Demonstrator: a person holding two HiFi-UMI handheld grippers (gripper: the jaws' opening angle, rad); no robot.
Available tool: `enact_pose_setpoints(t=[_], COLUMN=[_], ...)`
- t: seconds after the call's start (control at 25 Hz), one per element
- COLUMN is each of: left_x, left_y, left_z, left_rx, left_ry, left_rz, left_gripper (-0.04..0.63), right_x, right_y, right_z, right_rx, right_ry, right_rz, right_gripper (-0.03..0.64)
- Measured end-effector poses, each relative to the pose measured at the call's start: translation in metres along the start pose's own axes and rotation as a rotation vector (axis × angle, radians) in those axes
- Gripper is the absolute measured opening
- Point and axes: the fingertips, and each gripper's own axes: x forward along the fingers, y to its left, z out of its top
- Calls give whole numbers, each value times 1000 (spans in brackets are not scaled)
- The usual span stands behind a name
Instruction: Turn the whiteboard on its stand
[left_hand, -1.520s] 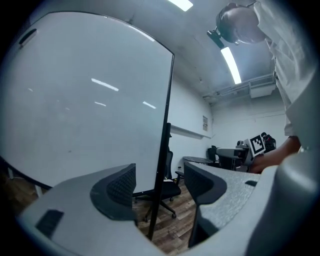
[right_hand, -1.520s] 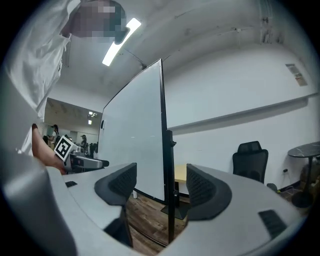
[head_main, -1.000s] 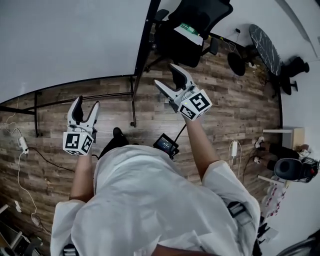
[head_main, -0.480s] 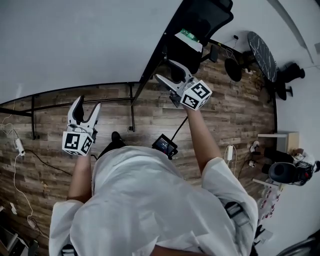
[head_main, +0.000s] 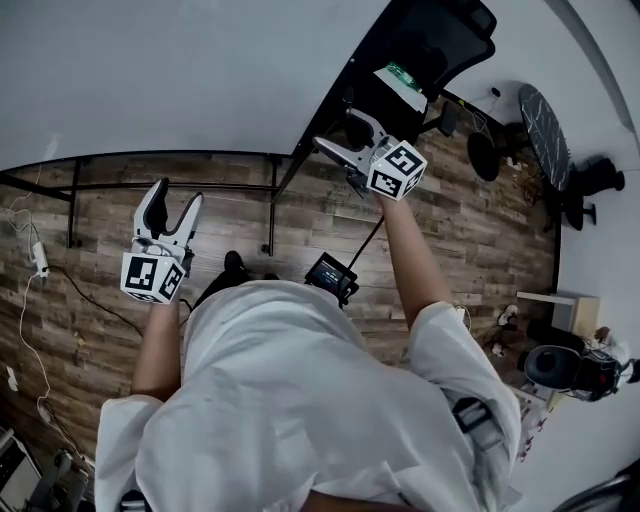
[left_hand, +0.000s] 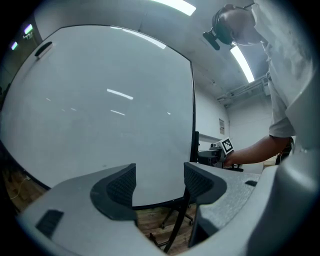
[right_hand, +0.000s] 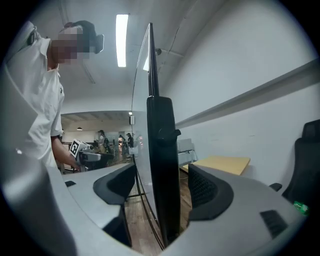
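Wood-plank floor (head_main: 470, 230) spreads beneath the whiteboard (head_main: 150, 70), which stands upright on its black stand (head_main: 271, 215) directly ahead of me, its white face filling the upper left of the head view. My right gripper (head_main: 335, 128) sits at the whiteboard's right edge. Its jaws are spread wide and have just been opening further; the black edge post (right_hand: 162, 165) stands between them and neither pad presses on it. My left gripper (head_main: 176, 192) hangs released and empty, pointed at the white face and apart from it. I judge the whiteboard stiff, broad and fairly heavy to swing, its glossy face too slick and flat for any pinch. The post looks like the one place narrow enough to clamp, and, being far out at the edge, it should give the best leverage for turning. A grip there wants to be firm and square, since the smooth finish could slip.
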Motion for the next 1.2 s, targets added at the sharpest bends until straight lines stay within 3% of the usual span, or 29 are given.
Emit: enact_pose_setpoints(t=[0.48, 0.72, 0.88, 1.2], left_x=[-35, -56, -59, -56], left_y=[-1, 10, 10, 8], left_z=[-9, -5, -4, -11], left_rx=[-15, -9, -6, -19], left_ry=[27, 17, 15, 21], left_rz=[127, 186, 198, 187], left_gripper=[285, 285, 285, 285], right_x=[40, 52, 53, 55], right_y=[-2, 1, -3, 3], right_z=[2, -14, -18, -16], right_rx=[-12, -50, -34, -71], right_ry=[-14, 28, 5, 2], right_rz=[217, 226, 219, 231], right_gripper=[314, 269, 187, 155])
